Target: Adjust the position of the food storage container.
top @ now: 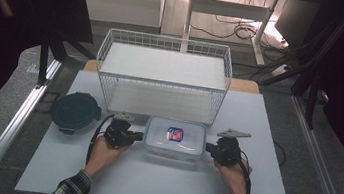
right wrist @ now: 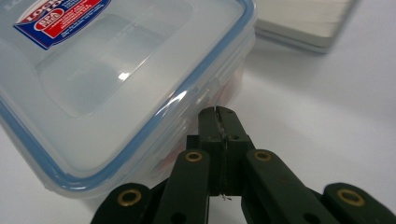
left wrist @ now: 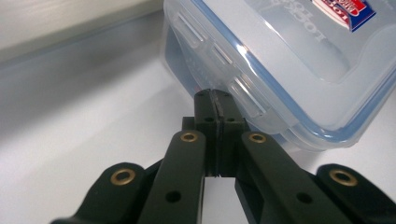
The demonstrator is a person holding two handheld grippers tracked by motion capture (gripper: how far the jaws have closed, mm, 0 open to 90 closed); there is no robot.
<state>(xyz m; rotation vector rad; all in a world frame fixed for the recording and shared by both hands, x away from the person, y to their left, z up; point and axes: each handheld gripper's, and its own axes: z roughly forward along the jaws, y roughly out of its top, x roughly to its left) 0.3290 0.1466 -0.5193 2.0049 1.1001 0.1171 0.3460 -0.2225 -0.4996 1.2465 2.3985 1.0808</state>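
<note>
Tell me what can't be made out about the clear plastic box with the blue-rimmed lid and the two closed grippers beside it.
- Clear plastic box with the blue-rimmed lid: its contents; the frosted lid lets only a reddish blur through in the right gripper view.
- Red and blue label: cut off by the top edge in the left gripper view; too small to read in the high view.
- Left gripper and right gripper: whether their shut tips touch the side latches; the tips cover the spot.

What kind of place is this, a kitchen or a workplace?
Probably a lab or workshop set up for recording, not a kitchen. A white table stands inside a metal frame, loose cables lie on the floor behind it, and a desk stands farther back.
</note>
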